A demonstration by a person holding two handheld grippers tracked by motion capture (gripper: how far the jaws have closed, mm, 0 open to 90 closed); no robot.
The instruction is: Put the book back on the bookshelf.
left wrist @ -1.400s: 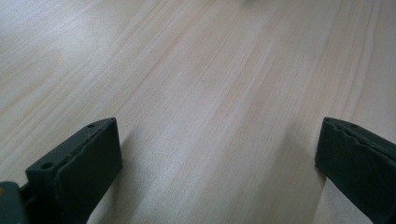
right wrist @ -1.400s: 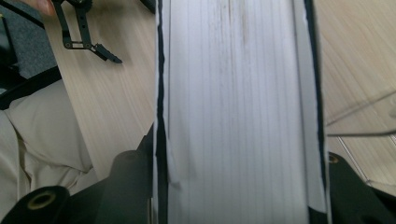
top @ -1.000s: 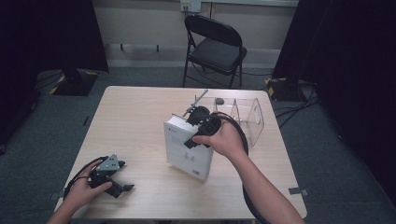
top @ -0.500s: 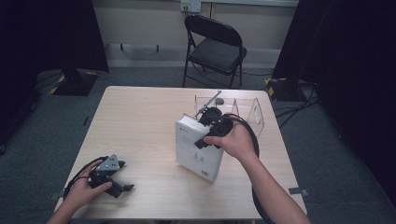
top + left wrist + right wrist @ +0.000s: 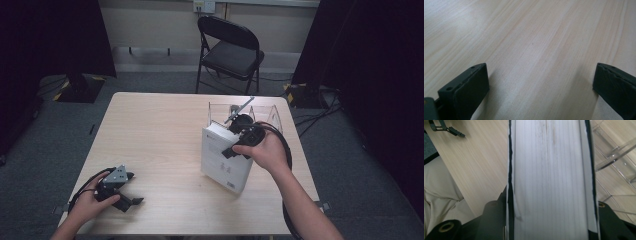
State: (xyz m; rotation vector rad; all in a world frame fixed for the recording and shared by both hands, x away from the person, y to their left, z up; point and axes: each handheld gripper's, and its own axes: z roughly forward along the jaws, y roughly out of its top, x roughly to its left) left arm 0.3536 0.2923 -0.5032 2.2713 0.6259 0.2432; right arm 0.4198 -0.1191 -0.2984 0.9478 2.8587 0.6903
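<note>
A thick white book (image 5: 225,157) stands tilted above the table's right middle, held up by my right gripper (image 5: 240,140), which is shut on its top edge. In the right gripper view the book's page edges (image 5: 551,177) run between the two black jaws, which press on both covers. Just behind the book stands a clear acrylic rack (image 5: 270,112) with upright dividers, also seen as clear plastic (image 5: 616,157) at the right. My left gripper (image 5: 122,192) rests on the table near the front left corner, jaws wide open over bare wood (image 5: 539,57).
The light wooden table (image 5: 150,130) has free room across its left and middle. A black folding chair (image 5: 227,50) stands beyond the far edge. Cables trail from both grippers. Dark curtains flank the room.
My right gripper has carried the book to the right and farther back, toward the clear rack. The left gripper has stayed where it was.
</note>
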